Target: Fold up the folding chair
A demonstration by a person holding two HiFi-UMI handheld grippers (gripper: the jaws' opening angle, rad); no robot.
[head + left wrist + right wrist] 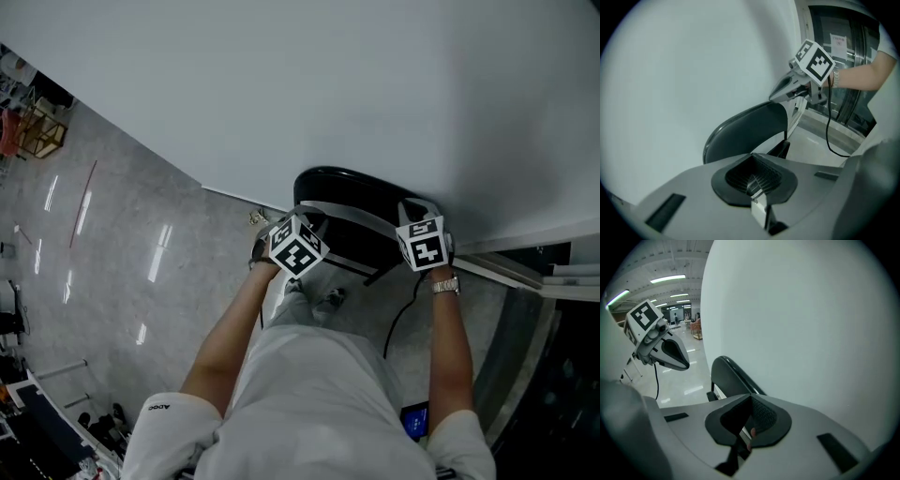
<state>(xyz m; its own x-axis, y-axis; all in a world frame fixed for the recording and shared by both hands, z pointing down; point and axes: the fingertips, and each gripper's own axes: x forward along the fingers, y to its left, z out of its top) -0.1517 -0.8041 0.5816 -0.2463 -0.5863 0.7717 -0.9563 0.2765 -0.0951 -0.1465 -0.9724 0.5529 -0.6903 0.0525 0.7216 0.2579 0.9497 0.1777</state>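
Observation:
A black folding chair (352, 192) stands against a white wall, its curved backrest (745, 133) rising just beyond my jaws. My left gripper (312, 225) sits at the chair's left side, and its pads are closed on a thin silvery frame bar (759, 211). On the chair's right side, my right gripper (414, 214) has a dark frame piece (737, 446) clamped between its pads. Each gripper shows in the other's view: the right gripper (787, 91) above the backrest, the left gripper (675, 357) at the left. The seat and legs are mostly hidden.
The white wall (375, 84) runs close behind the chair. A metal door sill and dark glass (530, 272) lie to the right. A black cable (398, 319) trails on the grey tiled floor (122, 234). Distant furniture (37, 131) stands far left.

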